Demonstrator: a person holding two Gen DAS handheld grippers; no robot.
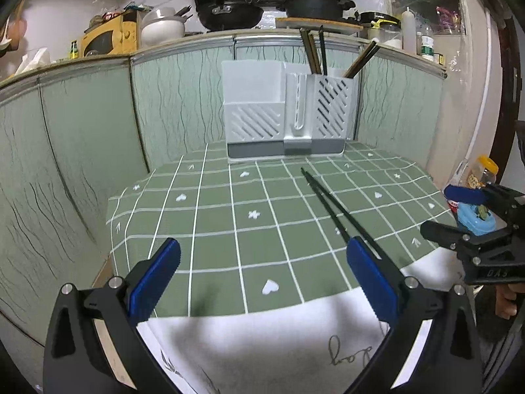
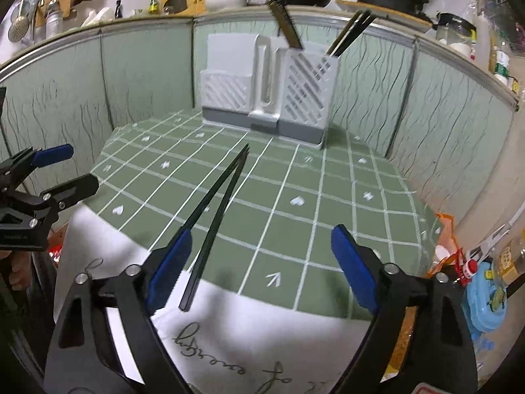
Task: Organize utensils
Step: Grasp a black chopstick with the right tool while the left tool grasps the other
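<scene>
A pair of black chopsticks (image 1: 331, 208) lies on the green checked tablecloth (image 1: 229, 216), tips pointing toward the holder; it also shows in the right wrist view (image 2: 216, 210). A white and grey utensil holder (image 1: 288, 111) stands at the back of the table, with several chopsticks (image 1: 315, 51) upright in its right compartment; the right wrist view shows the holder (image 2: 265, 92) too. My left gripper (image 1: 262, 279) is open and empty, the chopsticks running behind its right finger. My right gripper (image 2: 262, 262) is open and empty, the chopsticks just inside its left finger.
Green panels (image 1: 82, 138) wall the table on three sides. A white printed cloth (image 1: 262, 344) covers the near edge. A blue toy (image 2: 485, 298) and bottles sit at the right. Pots and a yellow appliance (image 1: 108, 37) stand on the ledge behind.
</scene>
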